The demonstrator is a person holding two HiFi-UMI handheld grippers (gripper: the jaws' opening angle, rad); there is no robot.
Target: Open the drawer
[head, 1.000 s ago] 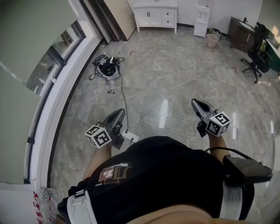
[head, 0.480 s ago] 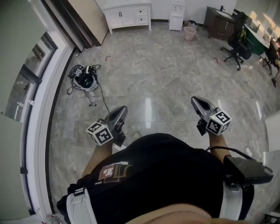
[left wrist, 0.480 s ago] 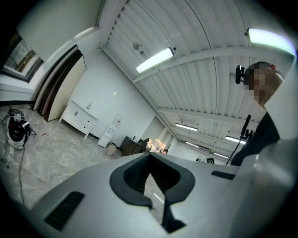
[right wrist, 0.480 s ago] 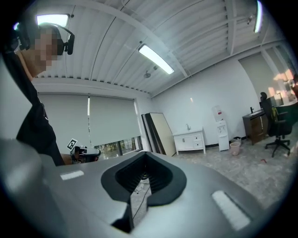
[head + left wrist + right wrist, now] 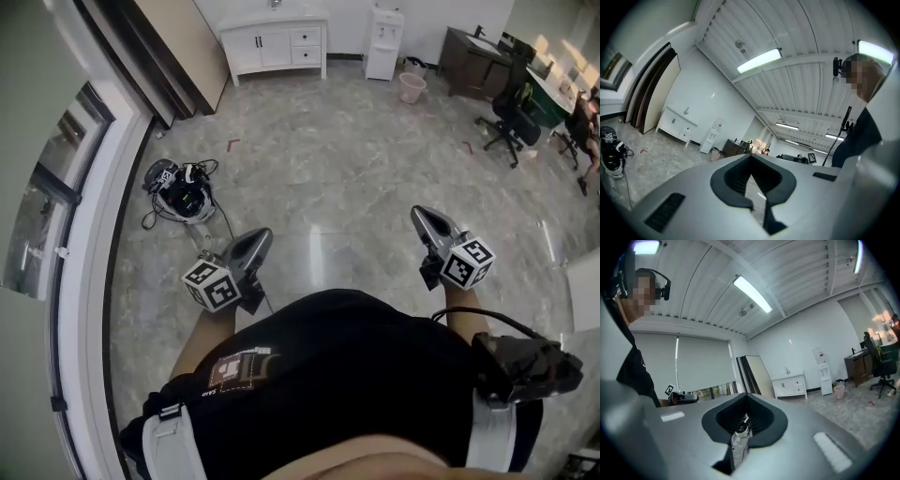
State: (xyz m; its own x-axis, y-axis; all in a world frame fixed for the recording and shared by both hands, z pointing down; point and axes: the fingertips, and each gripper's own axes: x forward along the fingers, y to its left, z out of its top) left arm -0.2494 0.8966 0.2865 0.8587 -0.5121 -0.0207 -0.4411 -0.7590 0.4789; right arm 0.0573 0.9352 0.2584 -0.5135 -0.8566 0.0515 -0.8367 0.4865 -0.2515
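Note:
A white cabinet [image 5: 273,41] with small drawers [image 5: 306,45] on its right side stands against the far wall. It also shows in the left gripper view as the cabinet [image 5: 678,124] and in the right gripper view as the cabinet [image 5: 790,385]. My left gripper [image 5: 261,236] is held level in front of the person's body, shut and empty, far from the cabinet. My right gripper [image 5: 419,215] is level at the right, also shut with nothing in it. In its own view the left gripper [image 5: 751,158] has its jaws together, and so does the right gripper [image 5: 746,400].
A pile of headgear and cables [image 5: 178,192] lies on the marble floor at the left, with a cord trailing toward the person. Tall panels [image 5: 178,47] lean on the wall. A water dispenser [image 5: 382,42], pink bin [image 5: 410,86], dark desk [image 5: 473,56] and office chair [image 5: 511,122] stand at the back right.
The room has slid left and downward in the head view as the person walks across the floor. Both grippers keep their place in front of the body, still shut.

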